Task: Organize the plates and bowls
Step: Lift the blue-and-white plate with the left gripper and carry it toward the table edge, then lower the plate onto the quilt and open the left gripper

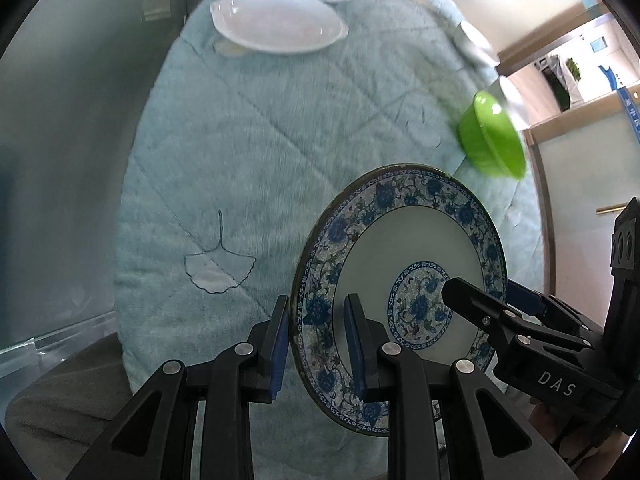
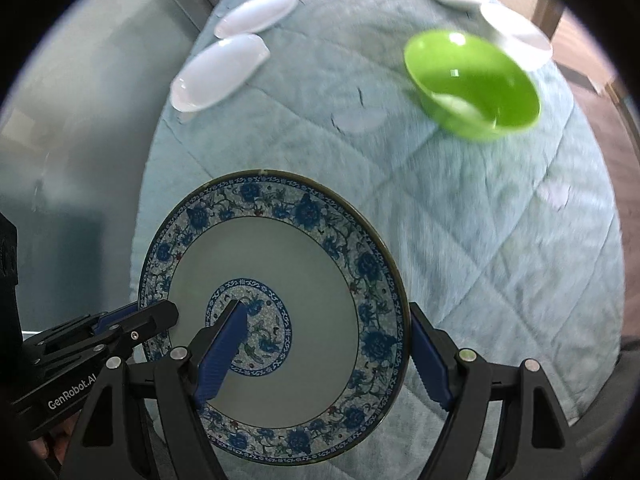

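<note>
- Low in the left wrist view, right of centre, the blue-patterned plate (image 1: 404, 280) hangs above the quilted bench (image 1: 248, 152), and the left gripper (image 1: 318, 344) is clenched on its near rim, one pad on the face and one behind.
- It looks like glazed ceramic: stiff, fairly heavy, slick and breakable, so the raised rim is the safest hold.
- The green bowl (image 1: 494, 136) sits at the right edge and two white dishes (image 1: 276, 20) lie at the top.
- Lower left of centre in the right wrist view, the right gripper (image 2: 332, 344) straddles the same plate with fingers (image 2: 222, 354) spread wide; one pad rests near the plate's middle and the other just beside the right rim, so I cannot tell whether it grips.
- A second hold on the opposite rim would steady the weight.
</note>
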A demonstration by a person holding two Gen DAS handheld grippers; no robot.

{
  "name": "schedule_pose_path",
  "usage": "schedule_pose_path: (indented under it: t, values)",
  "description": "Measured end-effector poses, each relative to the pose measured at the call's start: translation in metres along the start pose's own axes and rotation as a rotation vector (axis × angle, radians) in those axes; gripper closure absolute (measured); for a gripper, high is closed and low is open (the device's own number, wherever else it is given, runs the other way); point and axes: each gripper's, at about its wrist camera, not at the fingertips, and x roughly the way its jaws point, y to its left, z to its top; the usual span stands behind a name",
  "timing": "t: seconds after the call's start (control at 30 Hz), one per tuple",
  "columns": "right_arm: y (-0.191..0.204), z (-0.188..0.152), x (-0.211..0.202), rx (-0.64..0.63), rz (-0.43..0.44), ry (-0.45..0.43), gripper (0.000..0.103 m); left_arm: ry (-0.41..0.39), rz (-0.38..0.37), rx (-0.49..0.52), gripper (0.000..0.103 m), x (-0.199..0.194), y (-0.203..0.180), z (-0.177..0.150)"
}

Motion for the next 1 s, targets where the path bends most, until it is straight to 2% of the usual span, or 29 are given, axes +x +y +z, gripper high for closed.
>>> schedule_pose_path:
  t: [0.4,0.57,0.7,0.83,0.9,0.97,1.0]
  values:
    - [-0.009,-0.015,0.046,0.068,0.006,0.022,0.022,0.084,0.031,-0.023,0.08,0.045,0.02,0.0]
    - [-0.005,-0.02,0.049,0.04,0.015,-0.009,0.012,0.092,0.03,-0.017,0.077,0.052,0.022,0.002]
    - [-0.002,-0.025,0.047,0.023,0.002,-0.016,0.012,0.092,0.026,-0.022,0.078,0.052,0.023,0.002]
    - [-0.012,-0.036,0.031,0.032,-0.024,-0.041,0.011,0.053,0.046,-0.024,0.077,0.04,0.018,-0.001]
    - [-0.021,-0.04,0.017,0.049,-0.028,-0.067,0.009,-0.011,0.058,-0.008,0.074,0.022,0.01,-0.002]
    - [-0.03,-0.038,0.002,0.06,-0.032,-0.094,0.007,-0.085,0.047,0.013,0.067,-0.001,0.002,-0.006]
    - [-0.034,-0.04,-0.005,0.062,-0.033,-0.109,0.006,-0.138,0.057,0.026,0.056,-0.016,-0.004,-0.009]
